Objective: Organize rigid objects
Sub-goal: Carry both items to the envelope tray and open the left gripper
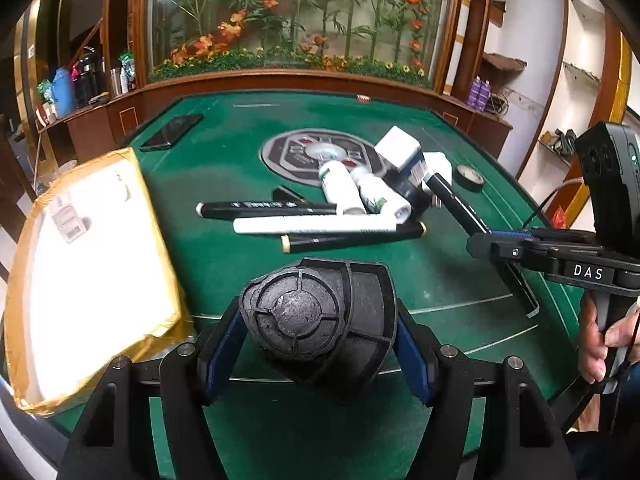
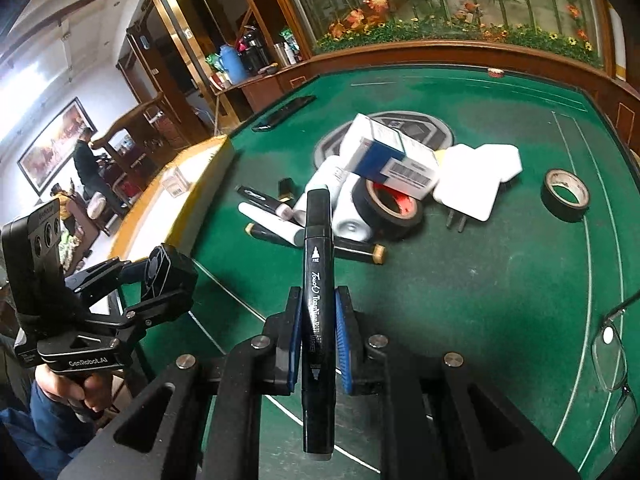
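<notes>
My left gripper is shut on a black rounded plastic block and holds it above the green table, beside an open cardboard box at the left. My right gripper is shut on a black marker that points forward; this gripper also shows in the left wrist view. On the felt lies a pile: black markers, a white marker, white bottles, a white and blue box, a tape roll and a white charger.
A second black tape roll lies at the right. A phone lies at the far left of the table. Eyeglasses lie at the right edge. A round centre panel is set in the felt. A wooden rim borders the table.
</notes>
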The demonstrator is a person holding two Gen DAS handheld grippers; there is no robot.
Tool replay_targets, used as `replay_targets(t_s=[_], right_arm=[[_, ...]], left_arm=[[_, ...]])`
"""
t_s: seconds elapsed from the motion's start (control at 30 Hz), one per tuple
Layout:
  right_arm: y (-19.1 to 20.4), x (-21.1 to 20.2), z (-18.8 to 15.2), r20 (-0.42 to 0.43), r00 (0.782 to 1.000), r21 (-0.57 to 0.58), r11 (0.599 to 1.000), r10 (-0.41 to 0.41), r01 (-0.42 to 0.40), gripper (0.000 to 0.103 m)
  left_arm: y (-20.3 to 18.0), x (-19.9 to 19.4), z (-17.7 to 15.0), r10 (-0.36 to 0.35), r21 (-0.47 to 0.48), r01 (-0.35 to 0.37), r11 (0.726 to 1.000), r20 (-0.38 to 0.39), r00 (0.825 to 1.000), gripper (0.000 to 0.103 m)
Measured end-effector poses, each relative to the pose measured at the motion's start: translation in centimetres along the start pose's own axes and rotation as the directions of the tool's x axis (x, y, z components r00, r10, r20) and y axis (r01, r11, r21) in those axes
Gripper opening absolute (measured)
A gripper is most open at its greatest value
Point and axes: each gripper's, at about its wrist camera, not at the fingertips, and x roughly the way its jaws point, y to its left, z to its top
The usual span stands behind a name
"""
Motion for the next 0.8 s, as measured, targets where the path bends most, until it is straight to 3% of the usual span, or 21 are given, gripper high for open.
replay_targets(t_s=[0.5, 0.8], right_arm=[[5.4, 0.9, 2.8, -0.006, 0.993, -0.079, 0.990, 0.115, -0.115, 0.015], [9.9, 2.6, 4.5, -0.056, 0.980, -0.139, 0.970, 0.193, -0.199, 0.015]], left_arm=[[4.5, -3.4, 0.6, 0.050, -0.103, -0.041, 0.994, 0.088, 0.995, 0.073], [8.8, -5.0, -0.2, 0.108, -0.197, -0.084, 0.977, 0.117, 0.987, 0.073]])
